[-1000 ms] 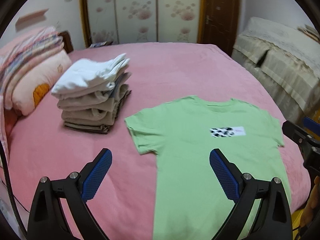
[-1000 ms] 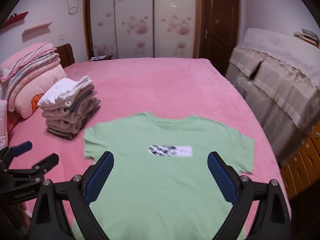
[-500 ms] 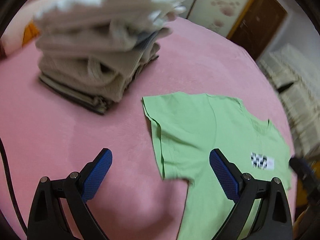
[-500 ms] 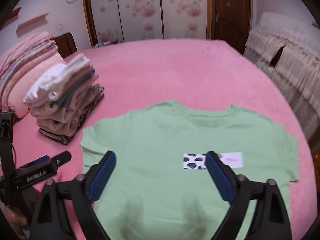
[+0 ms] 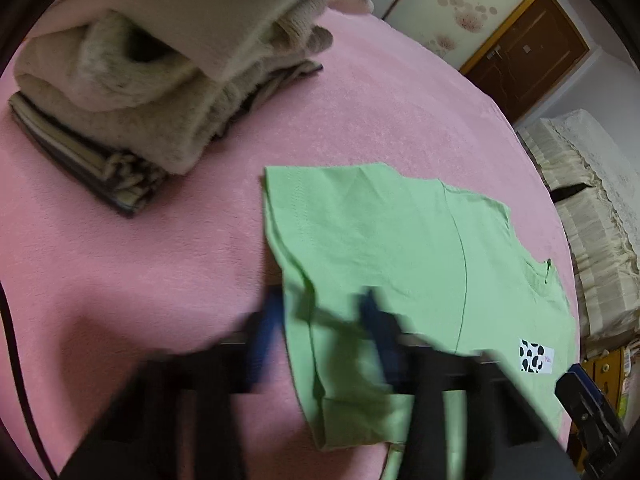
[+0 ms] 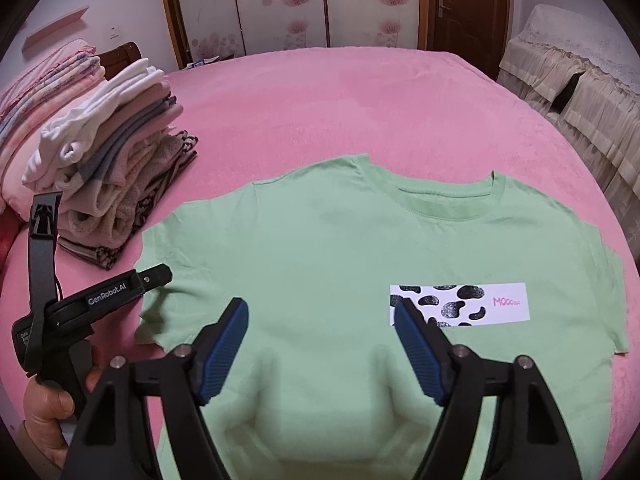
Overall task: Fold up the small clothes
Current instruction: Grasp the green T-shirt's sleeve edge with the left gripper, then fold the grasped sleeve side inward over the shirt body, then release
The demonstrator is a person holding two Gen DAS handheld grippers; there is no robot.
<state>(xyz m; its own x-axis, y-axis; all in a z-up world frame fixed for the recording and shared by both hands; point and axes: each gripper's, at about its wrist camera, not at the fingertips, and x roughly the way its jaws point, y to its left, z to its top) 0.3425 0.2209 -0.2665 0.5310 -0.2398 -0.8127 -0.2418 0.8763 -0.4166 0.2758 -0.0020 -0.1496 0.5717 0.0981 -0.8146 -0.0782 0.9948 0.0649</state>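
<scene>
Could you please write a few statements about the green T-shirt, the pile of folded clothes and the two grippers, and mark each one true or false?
1. The green T-shirt lies spread flat on the pink bedspread. True.
2. The left gripper is closing around the T-shirt's sleeve edge. True.
3. The right gripper is clamped on the collar. False: its jaws stand apart above the T-shirt's chest, holding nothing.
4. The stack of folded clothes rests on top of the T-shirt. False: it sits beside it on the bedspread.
5. The cow-spot print is on the T-shirt. True.
</scene>
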